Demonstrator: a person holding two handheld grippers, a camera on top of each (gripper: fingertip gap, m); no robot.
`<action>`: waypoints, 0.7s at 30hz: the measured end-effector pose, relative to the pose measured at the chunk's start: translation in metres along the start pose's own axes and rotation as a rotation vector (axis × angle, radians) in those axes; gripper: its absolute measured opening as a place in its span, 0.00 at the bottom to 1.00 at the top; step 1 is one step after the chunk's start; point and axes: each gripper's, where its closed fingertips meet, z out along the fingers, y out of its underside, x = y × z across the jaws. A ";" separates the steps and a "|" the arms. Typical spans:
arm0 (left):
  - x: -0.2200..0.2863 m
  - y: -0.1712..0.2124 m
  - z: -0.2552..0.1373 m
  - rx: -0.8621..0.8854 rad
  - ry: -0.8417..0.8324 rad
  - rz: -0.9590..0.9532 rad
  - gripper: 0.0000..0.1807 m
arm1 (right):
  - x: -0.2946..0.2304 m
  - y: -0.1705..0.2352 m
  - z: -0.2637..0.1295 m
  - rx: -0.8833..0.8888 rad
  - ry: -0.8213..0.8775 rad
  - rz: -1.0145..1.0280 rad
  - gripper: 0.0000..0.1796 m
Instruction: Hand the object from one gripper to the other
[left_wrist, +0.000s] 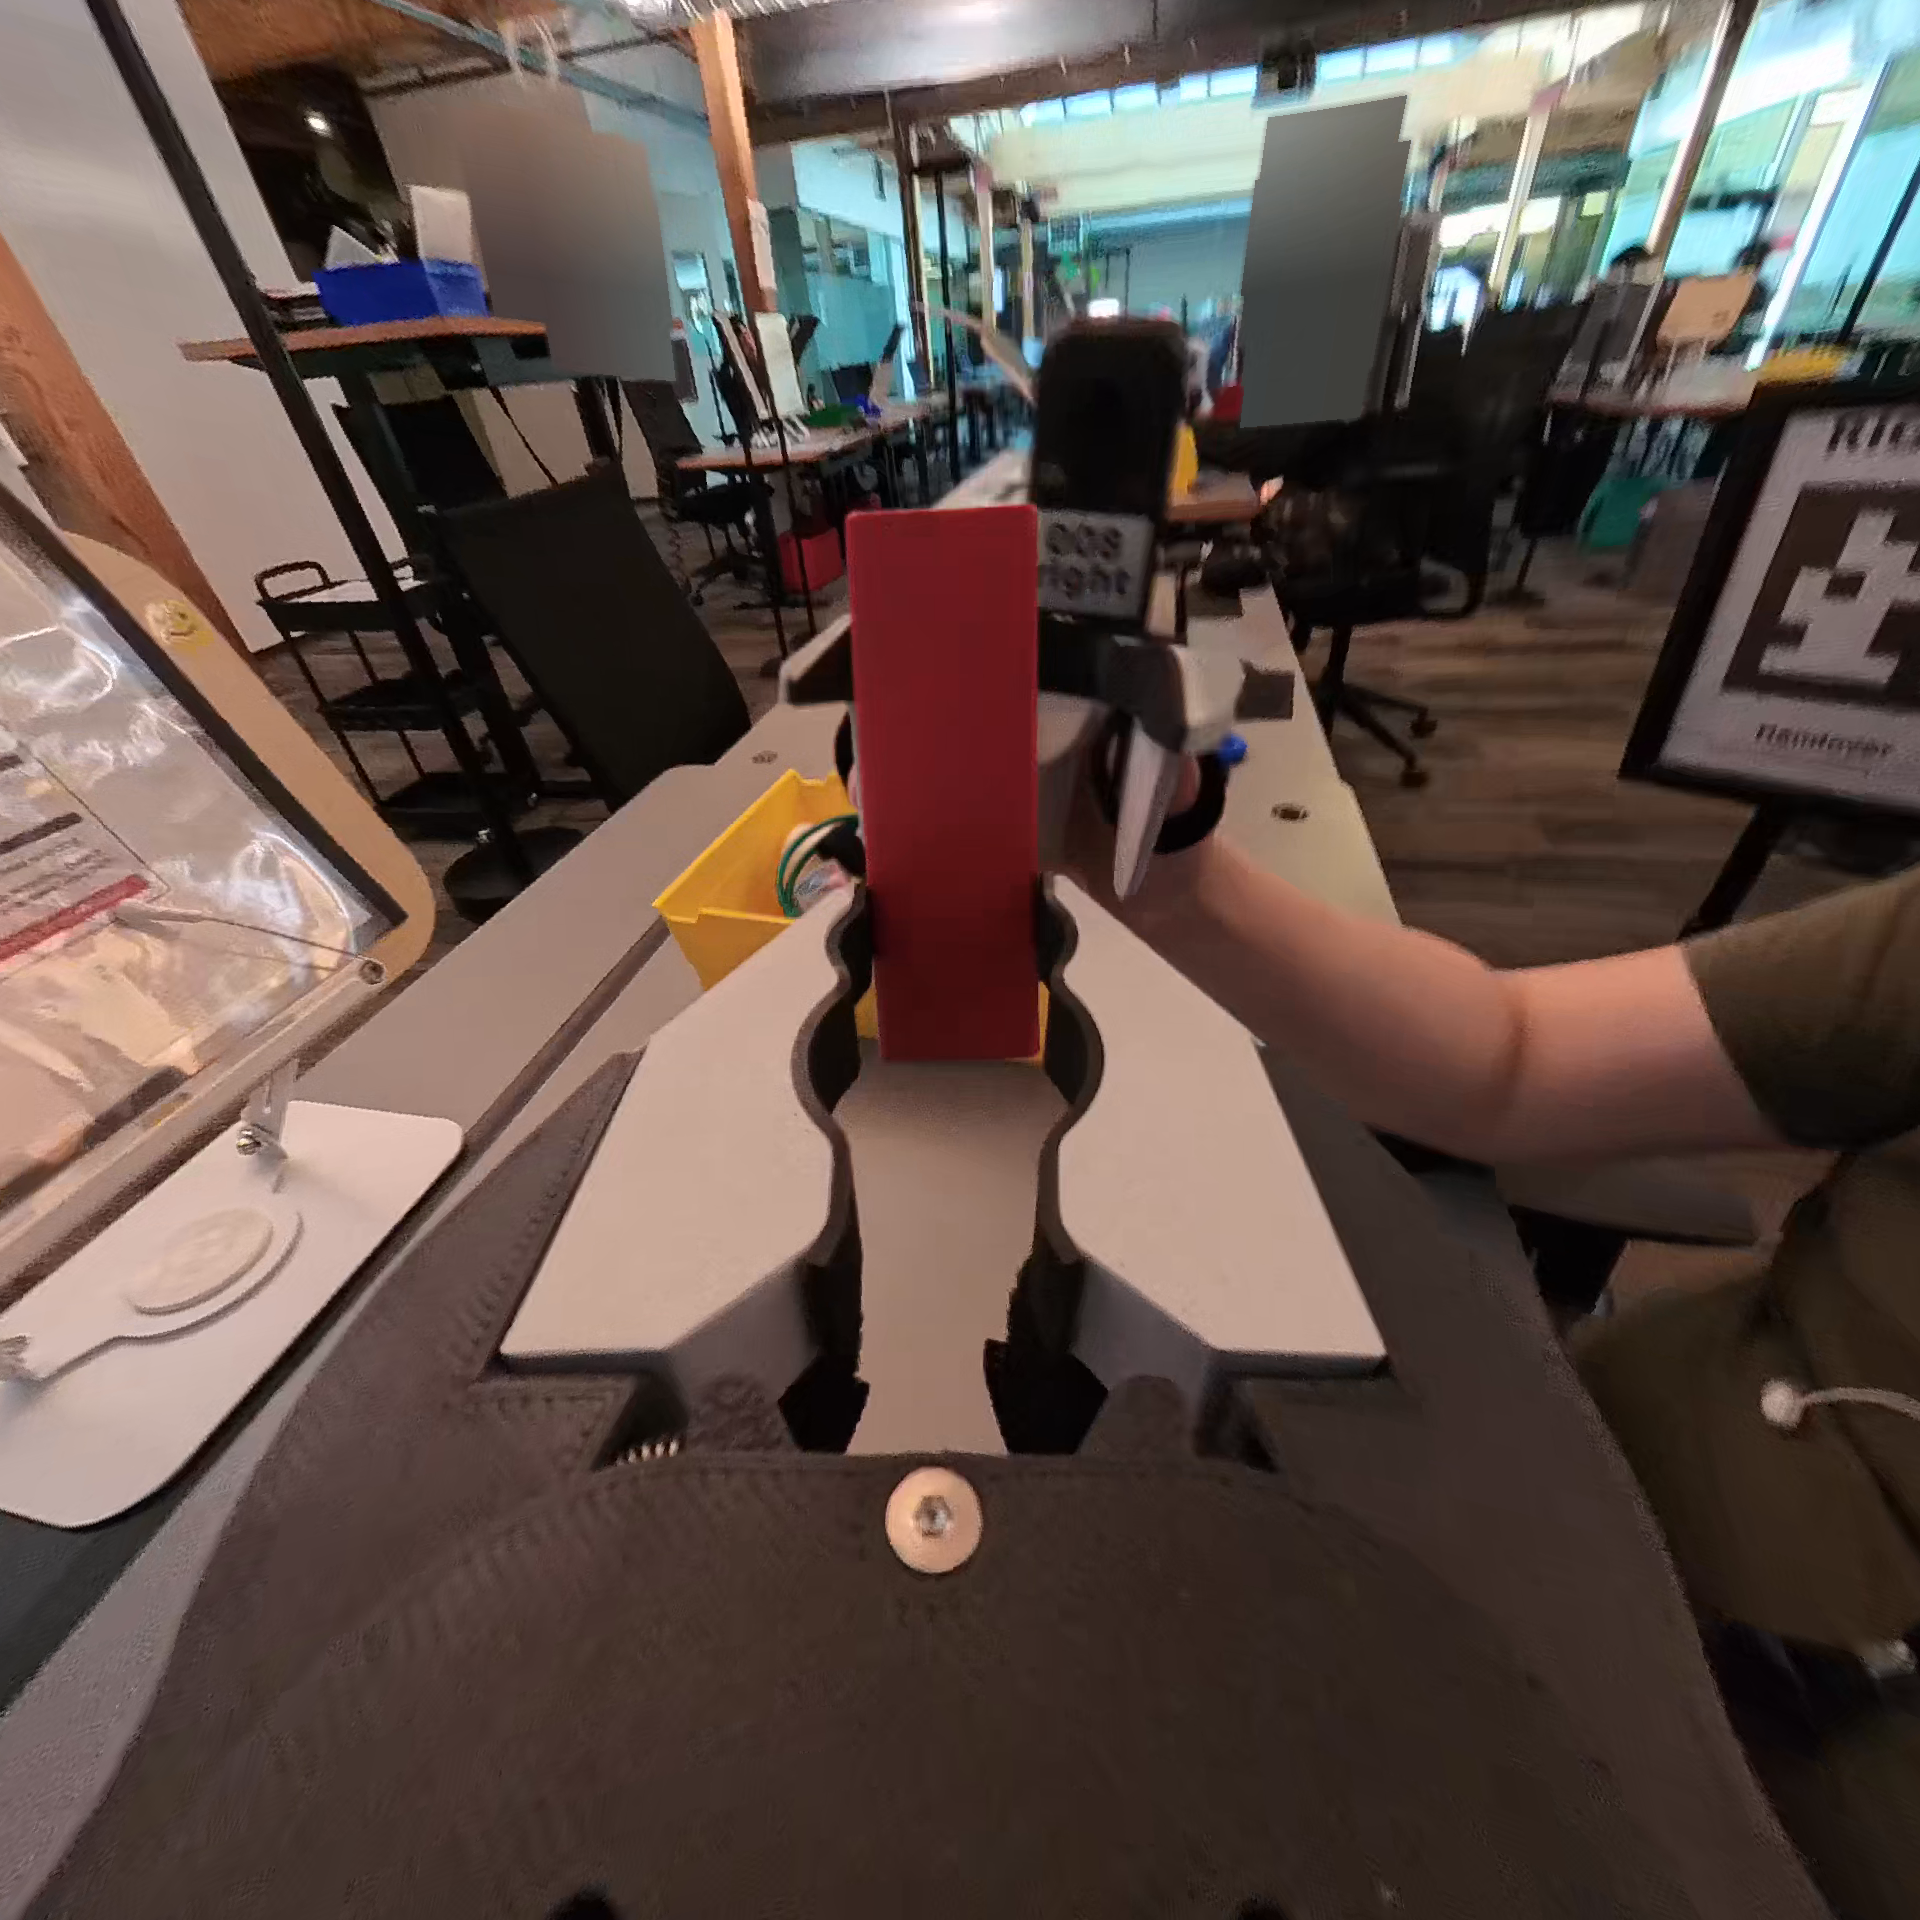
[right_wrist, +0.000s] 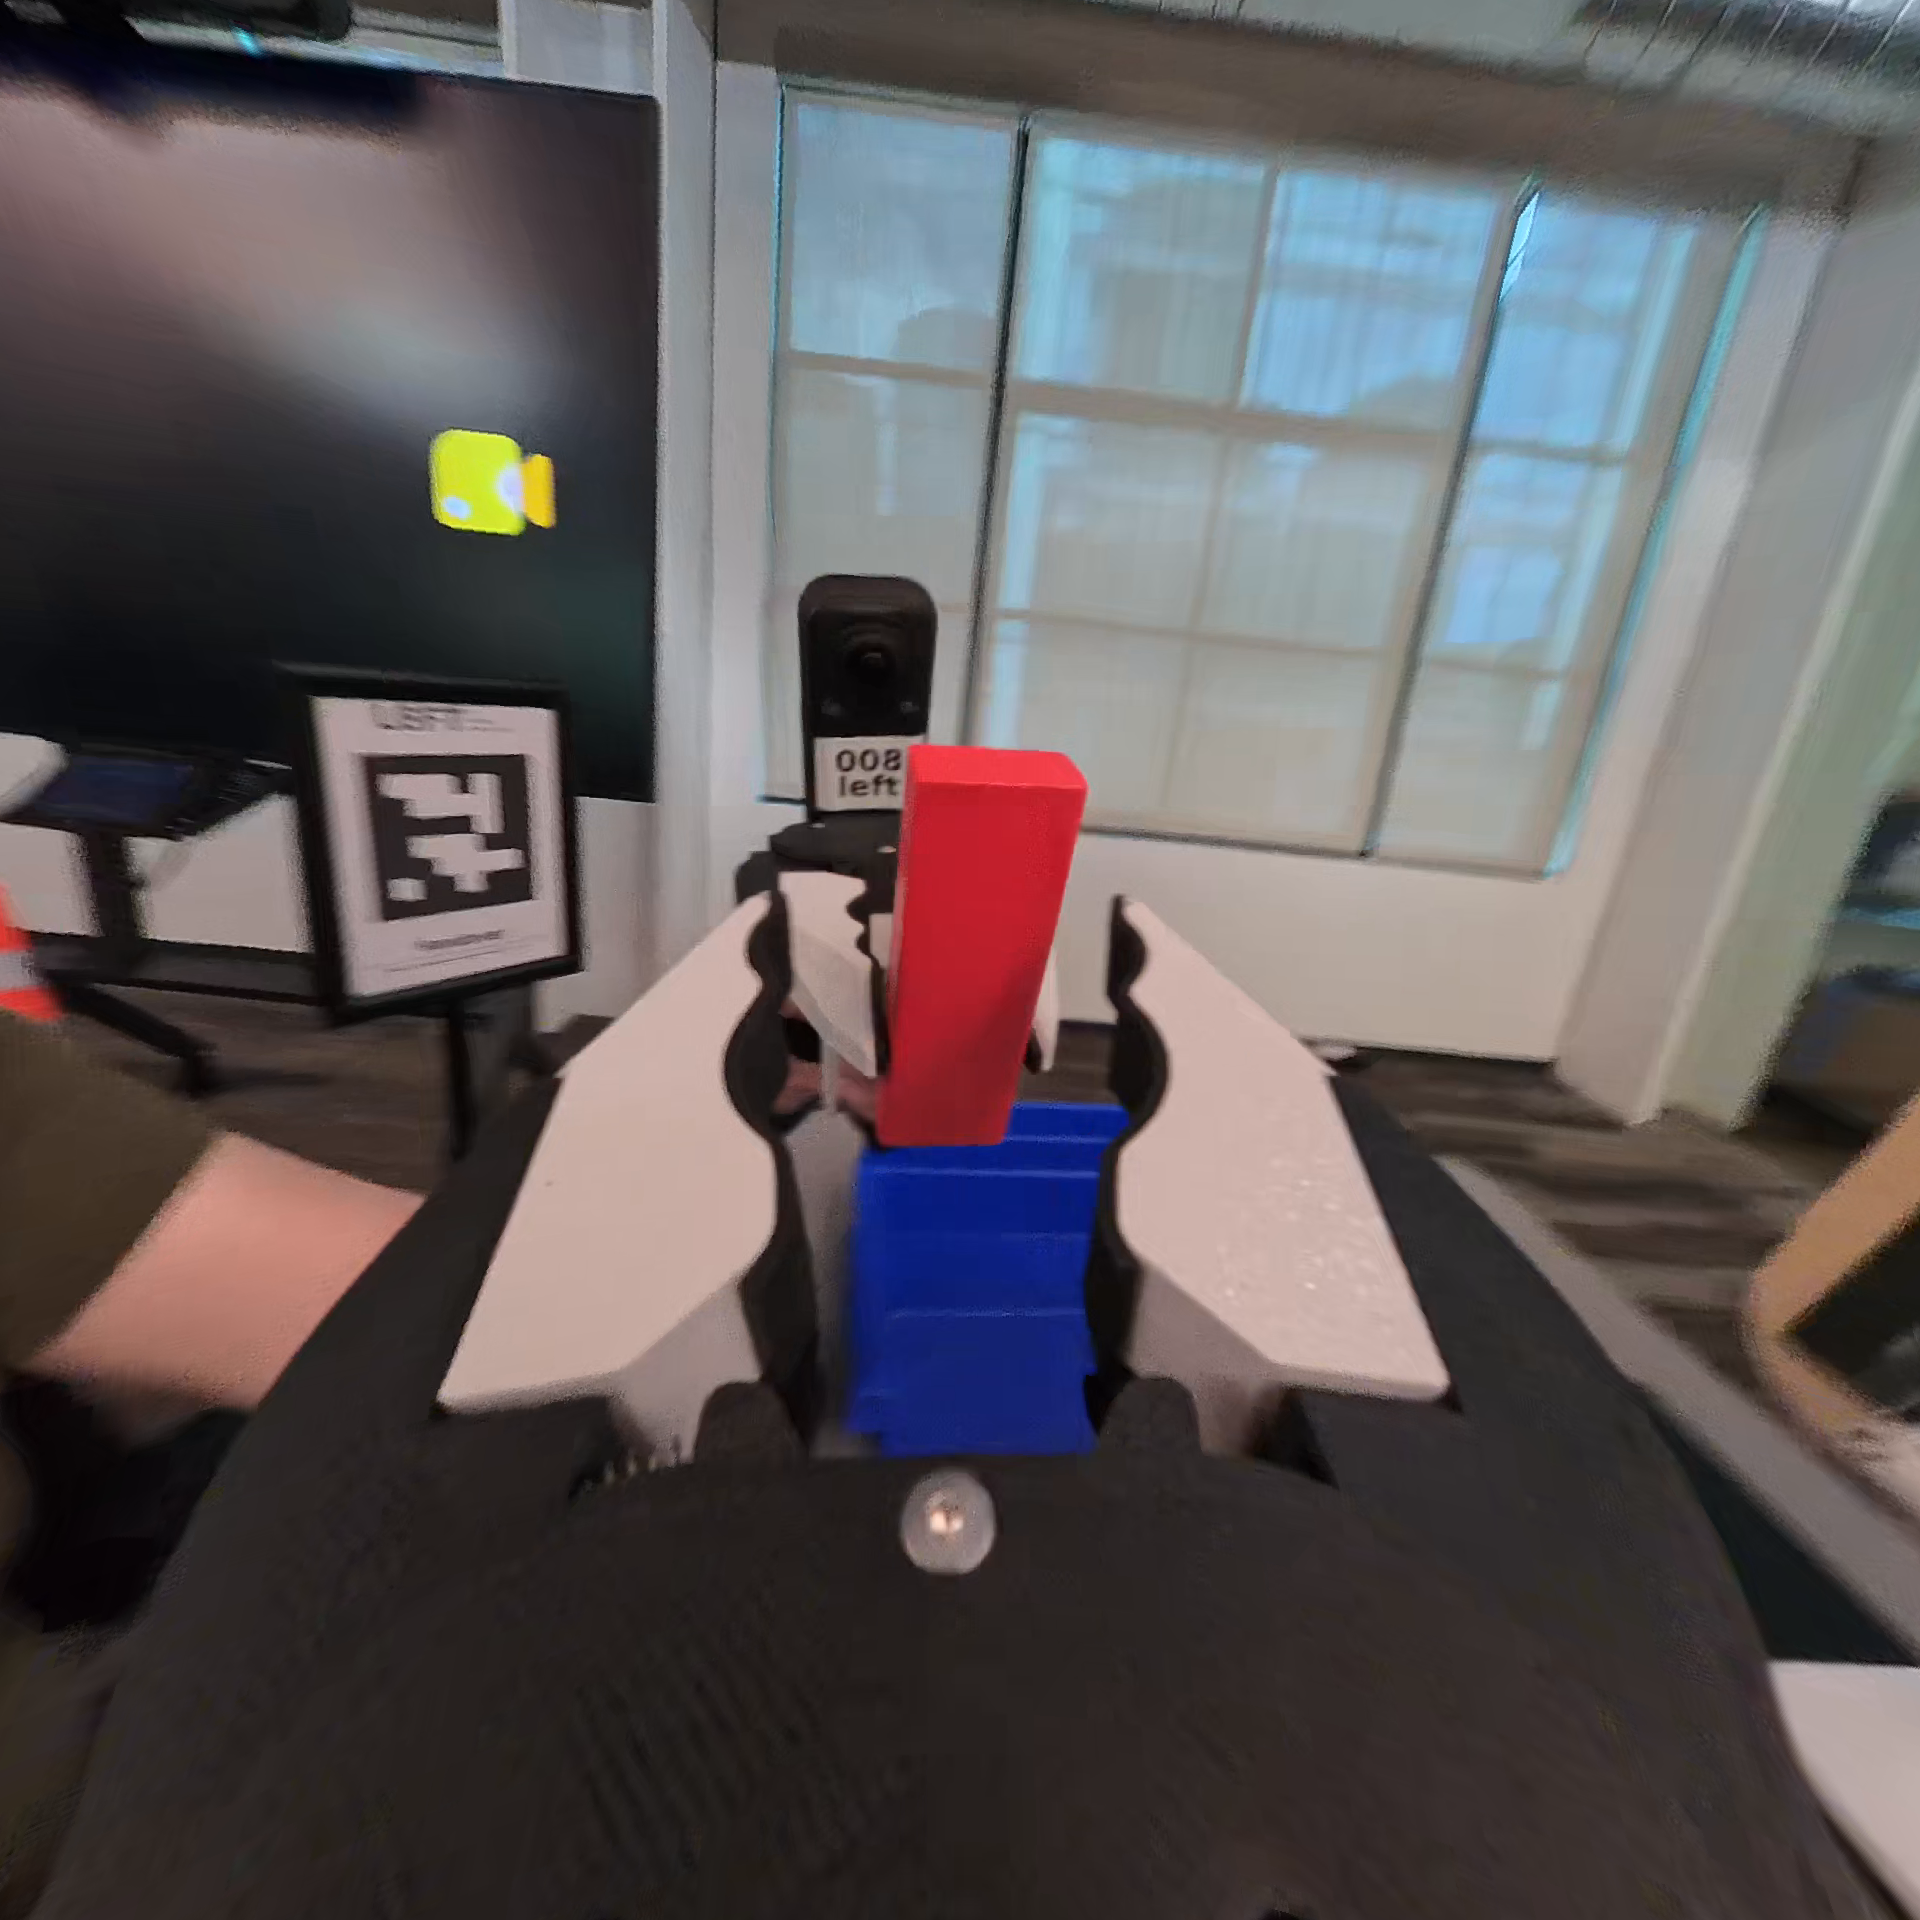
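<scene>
- While the red rectangular block (left_wrist: 951, 769) stands upright in mid-air above the grey table (left_wrist: 1335, 831), the left gripper (left_wrist: 948, 925) pinches its lower part, both dark finger pads pressed against the block's narrow sides.
- From the right wrist view, the same block (right_wrist: 977, 935) rises between the right gripper (right_wrist: 943, 997) fingers, which stand spread wide to either side and touch nothing.
- Facing it, the left gripper (right_wrist: 961, 1023) shows beyond the block, its white fingers closed on the lower half, with its black camera above.
- Seen from the left wrist, the right gripper (left_wrist: 1127, 727) sits just behind and to the right of the block, partly hidden by it and carried by a bare forearm in an olive sleeve.
- A yellow bin (left_wrist: 743, 894) rests on the table behind the left fingers.
- A blue bin (right_wrist: 977, 1278) lies below the block, between the right fingers.
- A framed black-and-white marker sign (right_wrist: 442, 836) stands to the left of the window.
</scene>
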 end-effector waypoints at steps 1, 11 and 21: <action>-0.002 -0.006 -0.002 0.036 -0.002 -0.039 0.16 | 0.003 -0.004 -0.002 0.007 0.050 -0.088 0.39; -0.039 -0.056 -0.021 0.558 -0.018 -0.517 0.16 | 0.004 -0.008 0.009 -0.050 0.505 -0.906 0.42; -0.014 -0.055 0.016 0.607 0.064 -0.649 0.16 | 0.026 -0.007 0.002 -0.144 0.768 -0.995 0.23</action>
